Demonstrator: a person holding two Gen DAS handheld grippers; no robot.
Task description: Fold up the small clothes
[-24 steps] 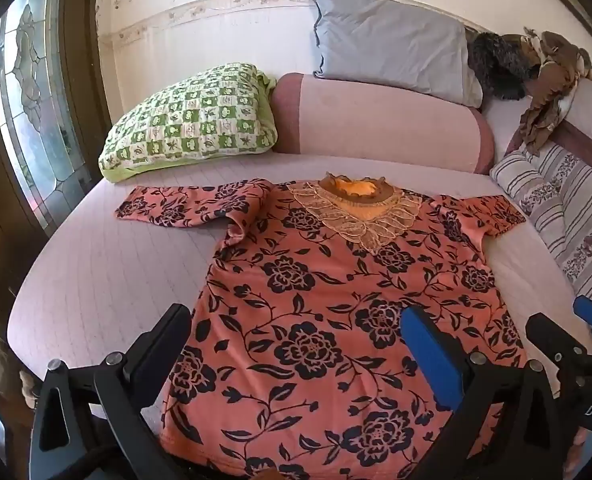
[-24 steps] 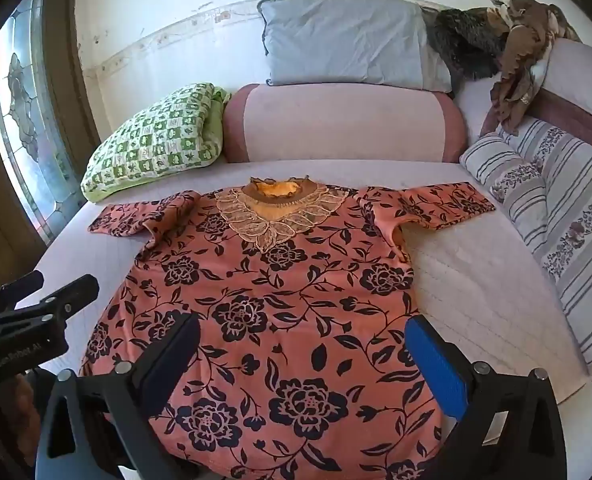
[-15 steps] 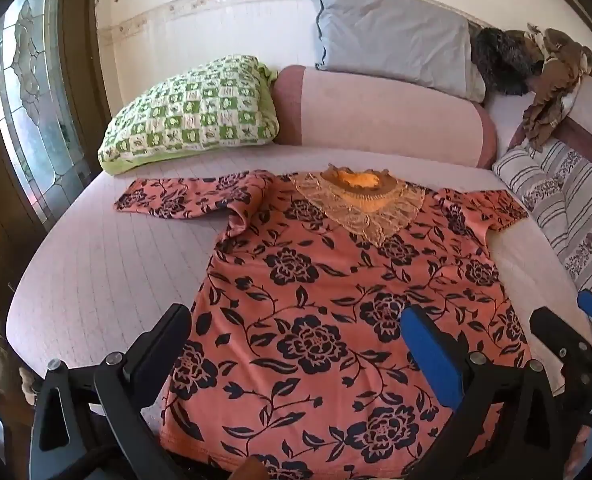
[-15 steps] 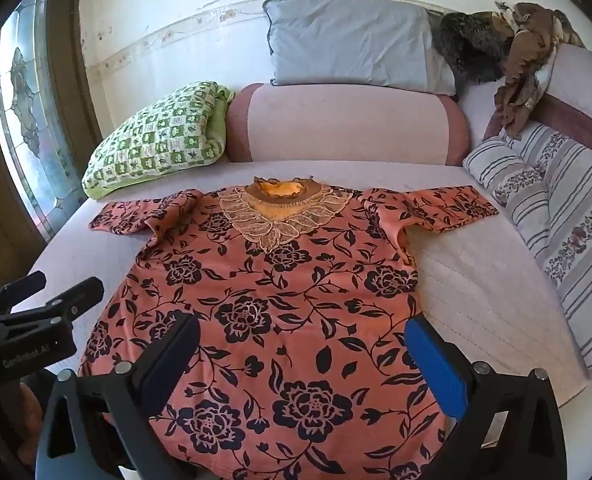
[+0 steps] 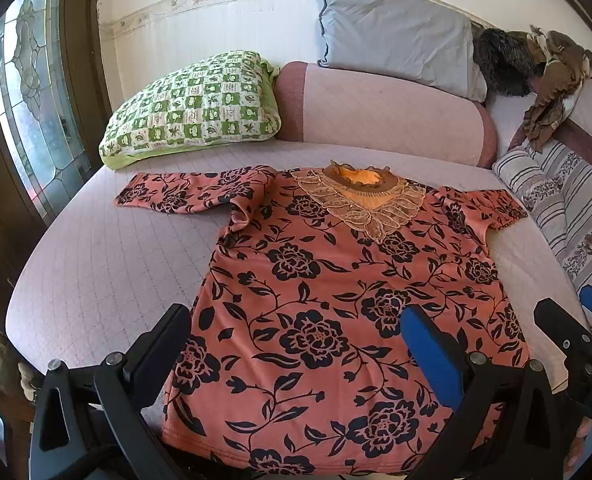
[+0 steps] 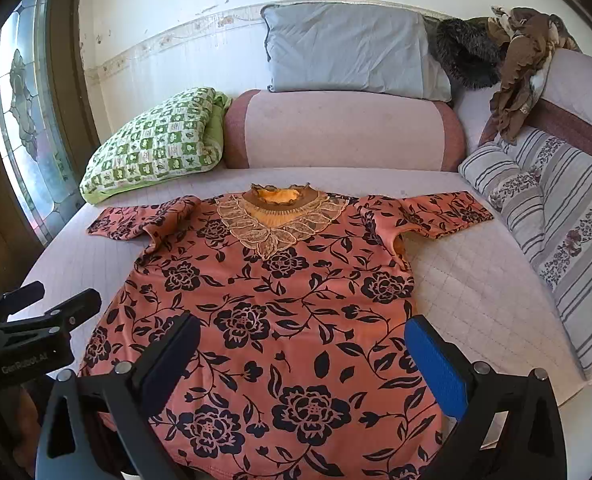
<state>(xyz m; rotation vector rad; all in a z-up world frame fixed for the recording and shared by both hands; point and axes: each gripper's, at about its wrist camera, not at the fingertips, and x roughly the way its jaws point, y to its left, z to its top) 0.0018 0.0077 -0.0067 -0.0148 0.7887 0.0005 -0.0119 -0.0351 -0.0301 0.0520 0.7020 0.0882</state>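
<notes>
- Where the bed (image 5: 96,264) lies bare, the floral blouse (image 5: 336,300) is spread flat, sleeves out
- Left hand-held gripper (image 5: 296,344): jaws wide, over the hem
- Right hand-held gripper (image 6: 304,356): jaws wide, likewise

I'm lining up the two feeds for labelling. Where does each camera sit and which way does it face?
Left wrist: on the left gripper, above the hem's left part, facing the wall; the right gripper shows at right.
Right wrist: on the right gripper, above the hem's right part, facing likewise; the left gripper shows at left.
Shared: the orange floral top, green checked pillow.
</notes>
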